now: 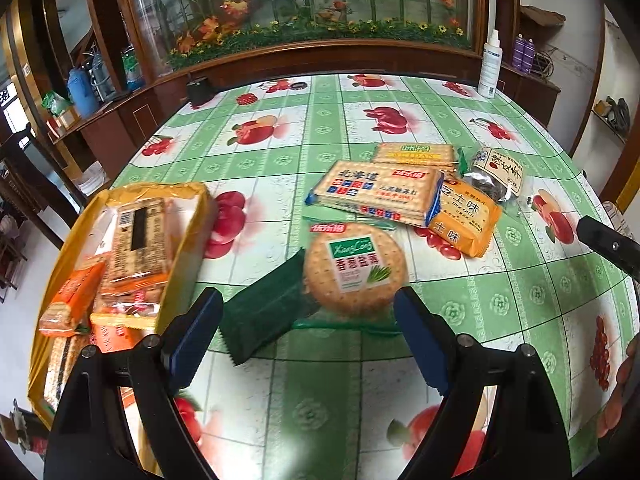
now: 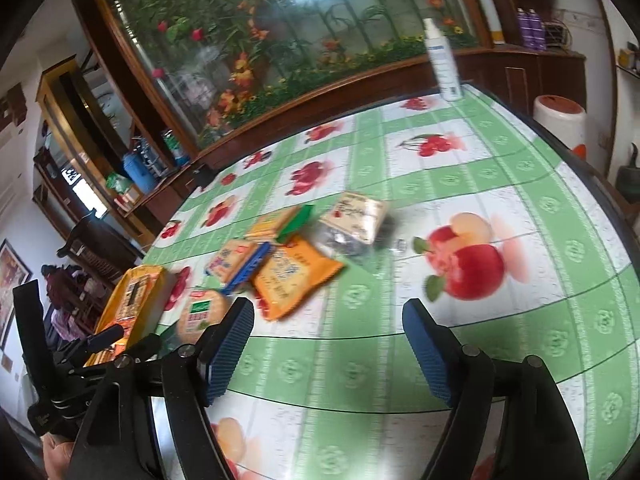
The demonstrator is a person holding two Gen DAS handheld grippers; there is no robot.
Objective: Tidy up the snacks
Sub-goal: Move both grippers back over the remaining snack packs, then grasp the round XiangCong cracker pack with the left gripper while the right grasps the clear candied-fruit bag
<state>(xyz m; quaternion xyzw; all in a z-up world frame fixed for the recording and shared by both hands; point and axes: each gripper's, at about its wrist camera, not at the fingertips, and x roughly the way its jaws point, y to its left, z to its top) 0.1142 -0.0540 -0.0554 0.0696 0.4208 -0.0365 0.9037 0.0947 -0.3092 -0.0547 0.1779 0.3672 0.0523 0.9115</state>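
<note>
My left gripper (image 1: 308,304) is open, its blue pads on either side of a dark green packet (image 1: 264,308) and a round cracker pack with a green label (image 1: 354,268). Behind them lie a blue-edged cracker pack (image 1: 376,192), a yellow cracker pack (image 1: 416,154), an orange cheese-cracker pack (image 1: 466,216) and a clear packet with a white label (image 1: 498,174). A yellow tray (image 1: 188,240) at the left holds several snack packs. My right gripper (image 2: 328,320) is open and empty above the tablecloth, right of the orange pack (image 2: 294,276) and the round pack (image 2: 200,314).
A round table with a green fruit-print cloth (image 1: 520,304). A white spray bottle (image 1: 490,64) and a small black object (image 1: 199,90) stand at the far edge. The other gripper's tip (image 1: 608,244) shows at the right. A wooden planter cabinet (image 1: 320,52) is behind the table.
</note>
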